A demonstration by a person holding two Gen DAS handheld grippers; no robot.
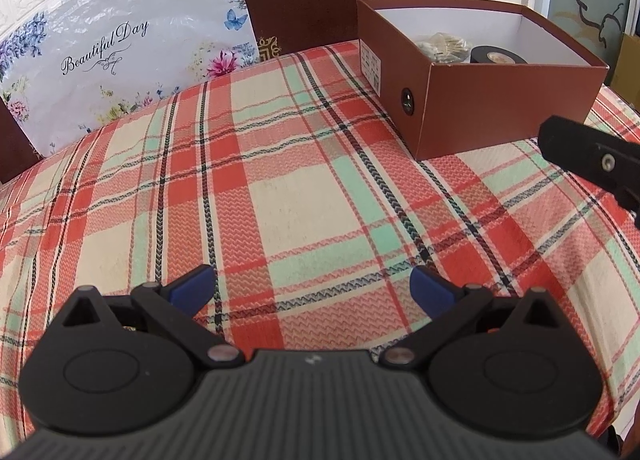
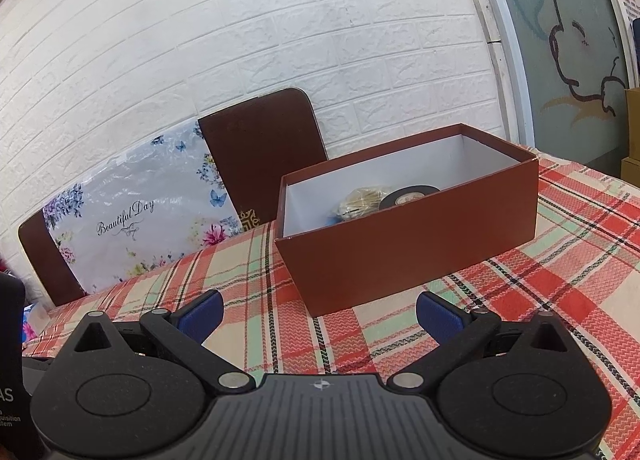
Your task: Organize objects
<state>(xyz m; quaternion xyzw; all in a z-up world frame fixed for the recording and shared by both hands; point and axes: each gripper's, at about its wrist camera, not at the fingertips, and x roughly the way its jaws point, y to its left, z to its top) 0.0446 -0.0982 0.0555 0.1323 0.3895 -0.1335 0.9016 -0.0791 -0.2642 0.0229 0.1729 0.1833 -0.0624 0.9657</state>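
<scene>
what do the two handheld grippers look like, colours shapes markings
Both match: the left gripper and right gripper have matte black plastic bodies with ribbed grey-black tops, round disc housings either side, silver pivot pins, black linkage arms and blue fingertip pads. A small white cross-circle mark shows on the right one. No cables or sleeves visible.

Woven plaid tablecloth [image 1: 280,188], matt, zigzag-textured weave. Brown box [image 2: 400,252]: matt cardboard outside, smooth white paper lining inside. Inside it, a black tape roll [image 2: 408,193] w/ slight sheen & a crinkly clear plastic bag [image 2: 360,200]. Floral bag [image 1: 120,60]: glossy, wrinkled plastic film. Left gripper [image 1: 312,288] & right gripper [image 2: 319,310]: matt black plastic, ribbed body, metal pins, blue pads. Wall [image 2: 280,20]: white embossed brick-look panel.
</scene>
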